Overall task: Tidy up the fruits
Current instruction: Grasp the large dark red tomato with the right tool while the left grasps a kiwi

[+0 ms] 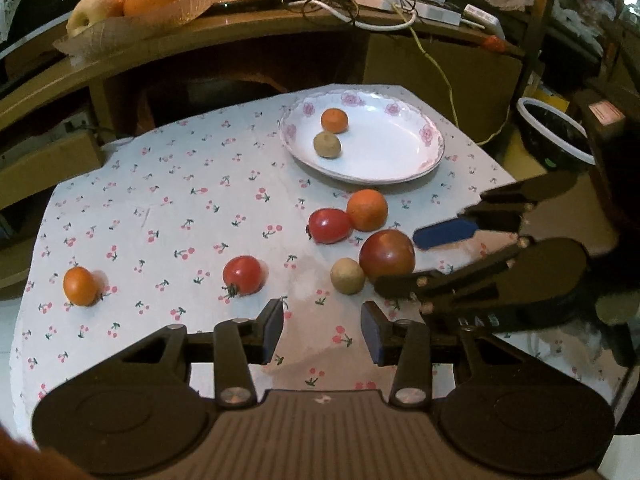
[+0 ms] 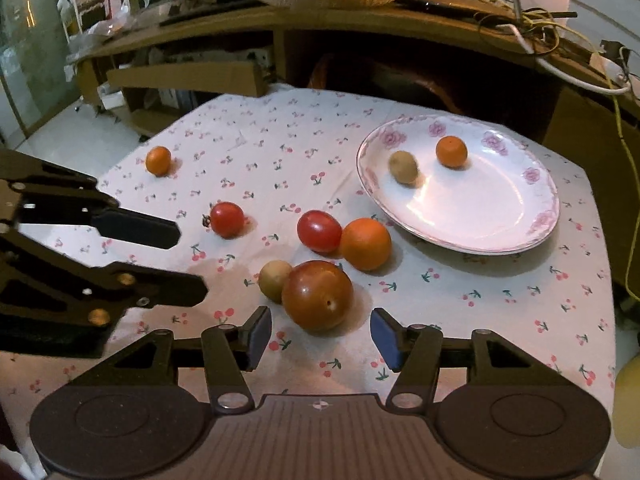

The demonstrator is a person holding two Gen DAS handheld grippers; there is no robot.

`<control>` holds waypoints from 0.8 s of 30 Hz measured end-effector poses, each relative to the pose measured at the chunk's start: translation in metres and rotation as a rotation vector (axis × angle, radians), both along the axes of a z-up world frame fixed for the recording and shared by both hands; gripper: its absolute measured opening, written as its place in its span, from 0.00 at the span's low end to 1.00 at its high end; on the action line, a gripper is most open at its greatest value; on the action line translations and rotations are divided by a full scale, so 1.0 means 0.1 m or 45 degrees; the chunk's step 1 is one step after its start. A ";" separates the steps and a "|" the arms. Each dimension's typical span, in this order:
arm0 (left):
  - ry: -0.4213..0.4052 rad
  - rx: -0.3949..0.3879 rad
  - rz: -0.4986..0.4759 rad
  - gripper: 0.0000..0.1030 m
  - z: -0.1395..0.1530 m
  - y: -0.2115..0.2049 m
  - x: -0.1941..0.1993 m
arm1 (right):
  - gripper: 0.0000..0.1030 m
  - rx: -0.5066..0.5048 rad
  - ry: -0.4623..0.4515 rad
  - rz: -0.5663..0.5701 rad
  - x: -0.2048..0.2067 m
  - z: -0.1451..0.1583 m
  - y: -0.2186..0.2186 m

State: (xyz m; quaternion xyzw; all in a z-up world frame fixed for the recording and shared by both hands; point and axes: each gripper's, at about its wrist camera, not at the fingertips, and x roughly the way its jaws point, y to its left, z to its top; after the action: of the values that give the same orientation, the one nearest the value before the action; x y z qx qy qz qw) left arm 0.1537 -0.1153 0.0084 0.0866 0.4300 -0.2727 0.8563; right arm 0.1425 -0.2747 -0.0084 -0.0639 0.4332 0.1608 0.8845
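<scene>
On the table, near the plate (image 2: pixel 540 220), we are lining the right tongs (image 2: pixel 320 334) up on the big tomato (image 2: pixel 317 295); both tongs are standing apart, empty. We are judging it best to straddle it squarely, clear of the brown fruit (image 2: pixel 274 280) touching it.

Large dark tomato (image 2: pixel 317 295) just before the open right claw (image 2: pixel 321 338)

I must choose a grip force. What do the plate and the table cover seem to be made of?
The plate looks like glazed ceramic or porcelain: glossy white with sharp highlights and a printed pink floral rim. The table cover looks like thin matte cloth or vinyl, cherry-printed, with faint creases; which one is unclear.
</scene>
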 end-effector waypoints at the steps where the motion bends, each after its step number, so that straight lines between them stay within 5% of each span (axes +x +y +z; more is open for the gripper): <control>1: 0.006 0.000 -0.001 0.46 -0.01 0.00 0.01 | 0.55 0.000 0.002 -0.002 0.03 -0.02 0.00; 4: 0.014 0.001 -0.014 0.46 -0.03 -0.01 0.02 | 0.54 0.025 0.016 -0.008 0.12 -0.05 -0.02; 7: 0.015 0.000 -0.031 0.46 -0.04 -0.05 0.03 | 0.40 0.064 0.043 0.004 0.15 -0.07 -0.01; 24: -0.061 0.075 -0.014 0.43 -0.33 -0.52 0.16 | 0.39 0.052 0.091 -0.167 -0.05 0.02 -0.46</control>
State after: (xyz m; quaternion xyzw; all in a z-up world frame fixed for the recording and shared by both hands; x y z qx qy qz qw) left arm 0.1697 -0.1677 -0.0247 0.1208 0.4169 -0.2626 0.8618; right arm 0.1376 -0.3207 -0.0066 -0.0115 0.4645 0.1134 0.8782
